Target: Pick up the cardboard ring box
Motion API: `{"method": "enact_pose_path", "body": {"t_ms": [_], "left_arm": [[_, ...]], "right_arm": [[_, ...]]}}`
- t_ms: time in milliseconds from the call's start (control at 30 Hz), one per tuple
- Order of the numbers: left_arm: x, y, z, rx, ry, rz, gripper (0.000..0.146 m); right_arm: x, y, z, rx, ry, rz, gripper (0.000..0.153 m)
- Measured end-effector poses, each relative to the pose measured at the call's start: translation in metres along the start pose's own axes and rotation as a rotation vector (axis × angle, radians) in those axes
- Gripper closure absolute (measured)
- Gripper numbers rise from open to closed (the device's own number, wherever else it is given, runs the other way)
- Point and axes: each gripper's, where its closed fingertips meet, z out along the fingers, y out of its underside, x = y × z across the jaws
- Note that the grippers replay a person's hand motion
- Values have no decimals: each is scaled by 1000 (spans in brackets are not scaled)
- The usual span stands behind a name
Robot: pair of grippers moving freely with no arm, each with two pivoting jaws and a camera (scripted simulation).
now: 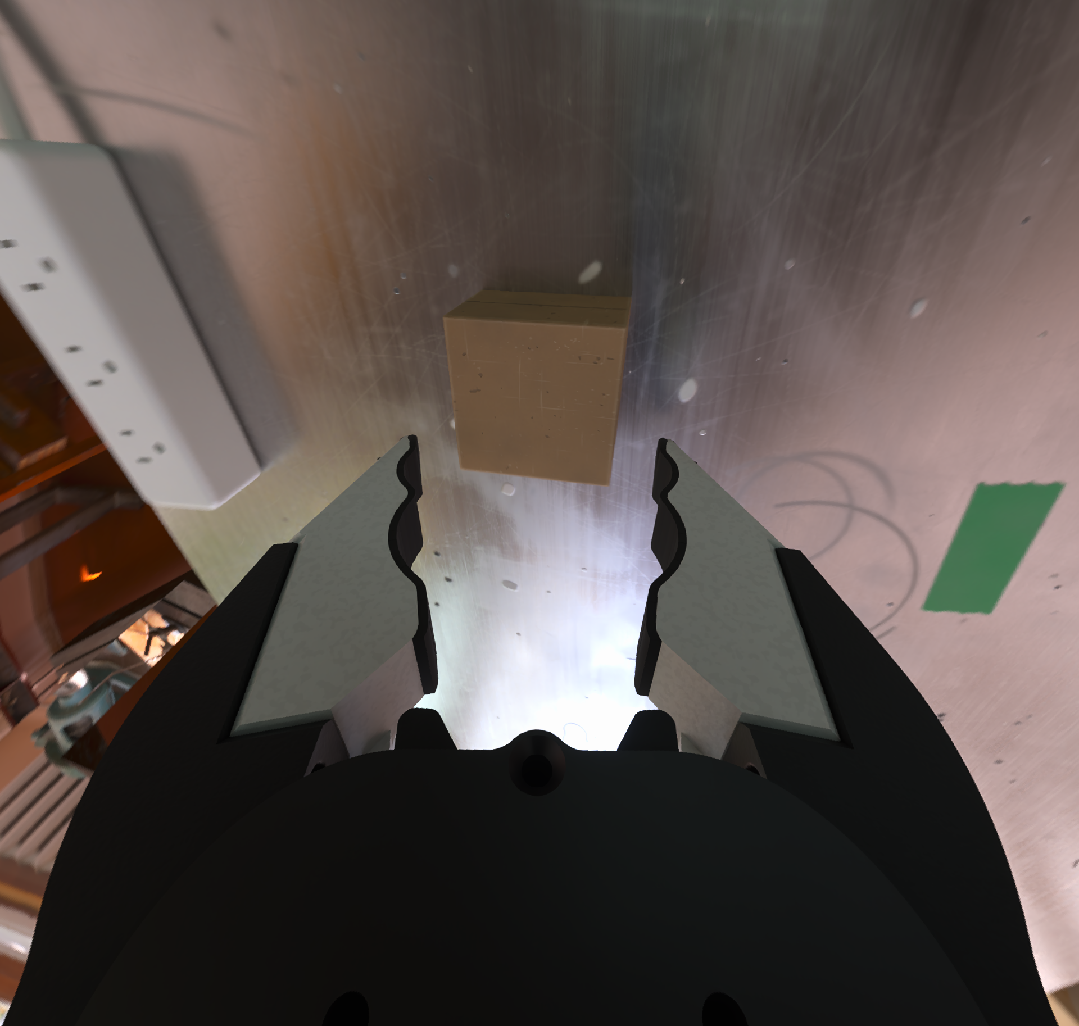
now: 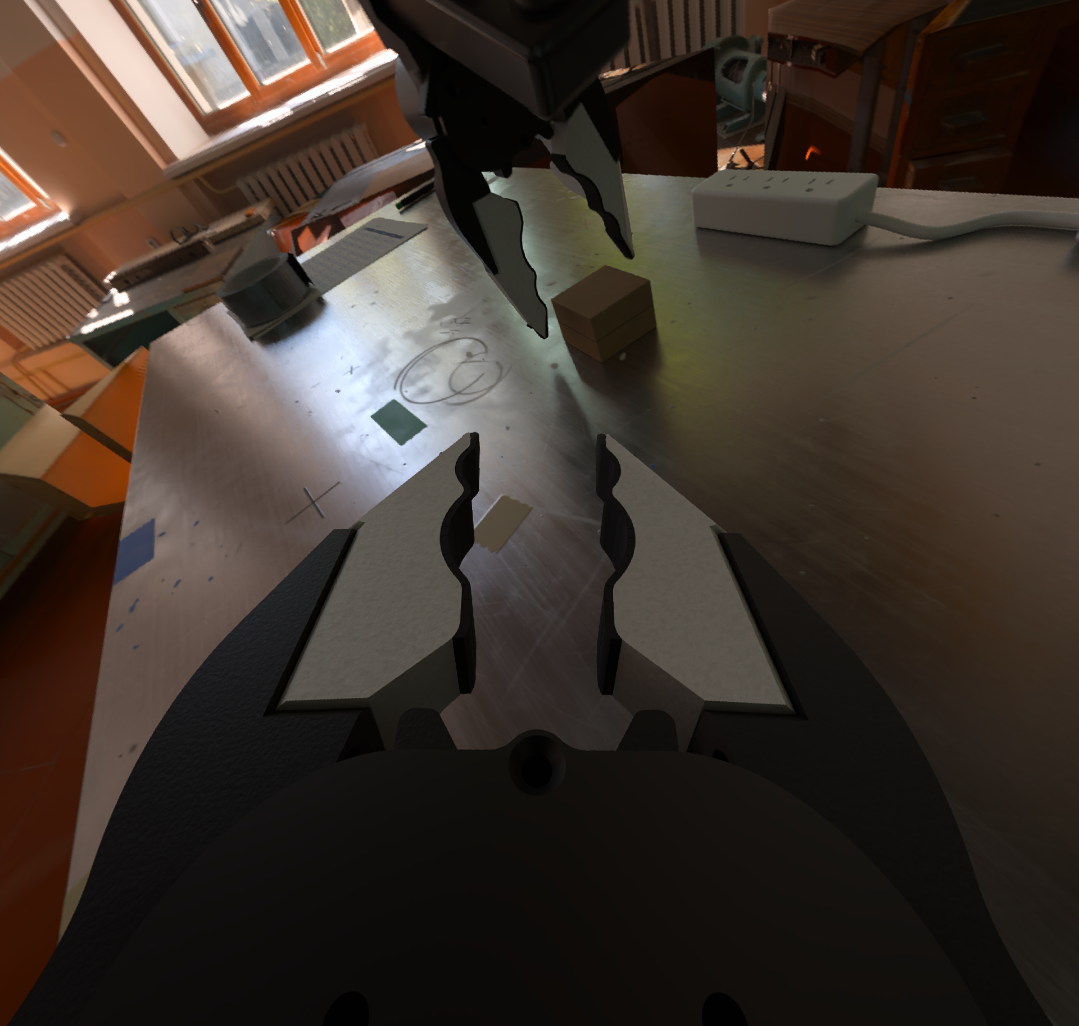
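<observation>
The cardboard ring box (image 1: 536, 391) is a small brown cube with a lid seam, resting on the scratched metal table (image 1: 817, 239). My left gripper (image 1: 537, 443) points down over it, jaws open and empty, with the box just beyond the fingertips. In the right wrist view the box (image 2: 604, 312) sits mid-table, and the left gripper (image 2: 584, 291) hovers above it, open. My right gripper (image 2: 536, 443) is open and empty, well short of the box, low over the table.
A white power strip (image 1: 117, 321) lies left of the box; it also shows in the right wrist view (image 2: 782, 204) with its cable. Green tape (image 1: 992, 548) is stuck on the table. A dark round tin (image 2: 265, 291), papers, desks, radiators and windows lie beyond.
</observation>
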Motion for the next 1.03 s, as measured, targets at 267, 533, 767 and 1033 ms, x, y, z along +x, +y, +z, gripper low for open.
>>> {"method": "enact_pose_path", "body": {"t_ms": [267, 533, 767, 1033], "left_arm": [[2, -19, 13, 199, 145, -61, 87], [-1, -27, -40, 367, -340, -243, 87], [12, -40, -106, 710, -719, -521, 87], [46, -52, -92, 816, -687, -551, 87]], "right_arm": [[6, 6, 13, -60, 31, -52, 114], [-1, -20, 54, -6, 48, 270, 109], [-15, -55, 74, 173, -123, 494, 112], [-7, -44, 81, 97, -142, 267, 113]]}}
